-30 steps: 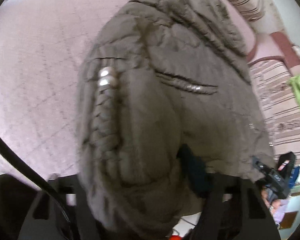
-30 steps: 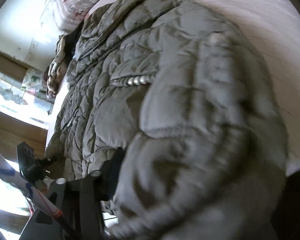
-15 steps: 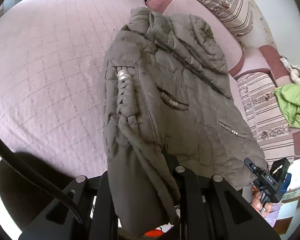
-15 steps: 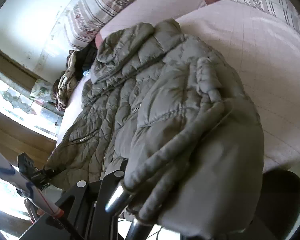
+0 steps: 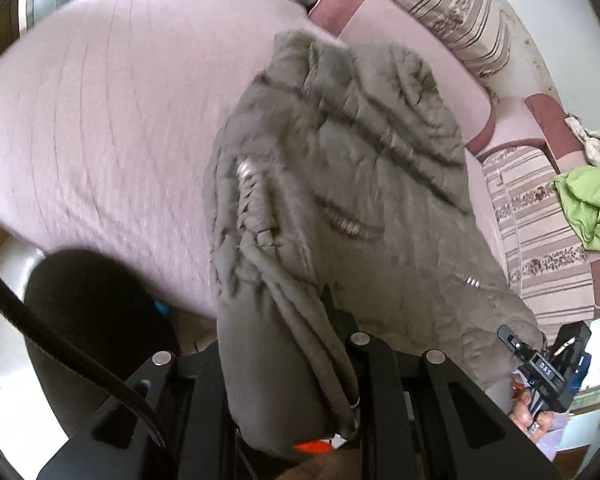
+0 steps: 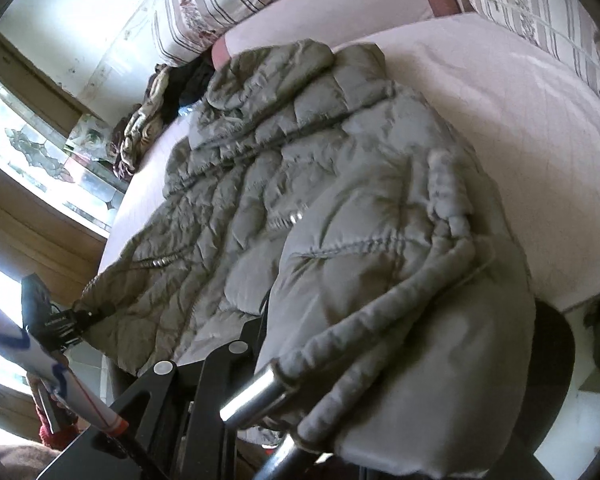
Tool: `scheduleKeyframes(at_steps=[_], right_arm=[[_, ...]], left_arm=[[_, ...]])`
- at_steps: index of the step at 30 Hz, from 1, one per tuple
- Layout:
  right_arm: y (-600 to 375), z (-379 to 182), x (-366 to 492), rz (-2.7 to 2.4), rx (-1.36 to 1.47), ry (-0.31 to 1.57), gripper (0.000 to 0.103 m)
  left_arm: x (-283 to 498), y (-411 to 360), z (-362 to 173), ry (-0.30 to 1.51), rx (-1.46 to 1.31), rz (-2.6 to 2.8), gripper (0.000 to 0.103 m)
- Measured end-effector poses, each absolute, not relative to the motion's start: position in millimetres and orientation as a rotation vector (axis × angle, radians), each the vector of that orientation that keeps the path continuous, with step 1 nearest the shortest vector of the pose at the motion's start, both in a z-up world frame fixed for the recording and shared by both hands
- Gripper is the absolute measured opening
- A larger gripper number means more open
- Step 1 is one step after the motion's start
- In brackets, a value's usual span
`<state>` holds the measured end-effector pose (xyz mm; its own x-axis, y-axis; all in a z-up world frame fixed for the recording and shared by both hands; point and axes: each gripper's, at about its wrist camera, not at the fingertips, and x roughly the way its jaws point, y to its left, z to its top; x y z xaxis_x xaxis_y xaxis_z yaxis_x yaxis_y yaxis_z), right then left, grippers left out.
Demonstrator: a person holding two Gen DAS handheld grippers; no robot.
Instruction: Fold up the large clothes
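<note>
Two grippers are mine, one in each hand, and both pinch the same big puffy grey jacket. My left gripper is squeezed tight on a thick bunch of the bottom hem, which droops down over the black fingers. Its jaws have just closed on that cloth. My right gripper has just been closing too, and it bites another part of the hem, where a cord with a shiny metal tip hangs out. Most of the jacket lies flat on the pink bed, with its hood far away from me near the pillows, and only the bottom edge is up in the air. I think this is the start of a fold: the hem is picked up and has to go over toward the hood. For that, both hands need to go up and forward together, at the same height, so the edge stays straight and the slippery fabric does not slide out. The bed cover is soft and quilted with faint lines. Striped cushions stand at the back, a green cloth sits to the right, and a bright window shows in the right wrist view.
</note>
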<state>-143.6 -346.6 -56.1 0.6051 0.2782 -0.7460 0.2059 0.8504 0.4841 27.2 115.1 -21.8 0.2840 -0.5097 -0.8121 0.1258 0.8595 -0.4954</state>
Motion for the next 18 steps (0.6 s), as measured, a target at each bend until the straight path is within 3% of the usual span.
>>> scheduleKeyframes(at_steps=[18], right_arm=[[-350,39,-43,0.012,0.431,0.725,0.02]], left_arm=[[109,67,83,0.968,-0.265,-0.381,0.017]])
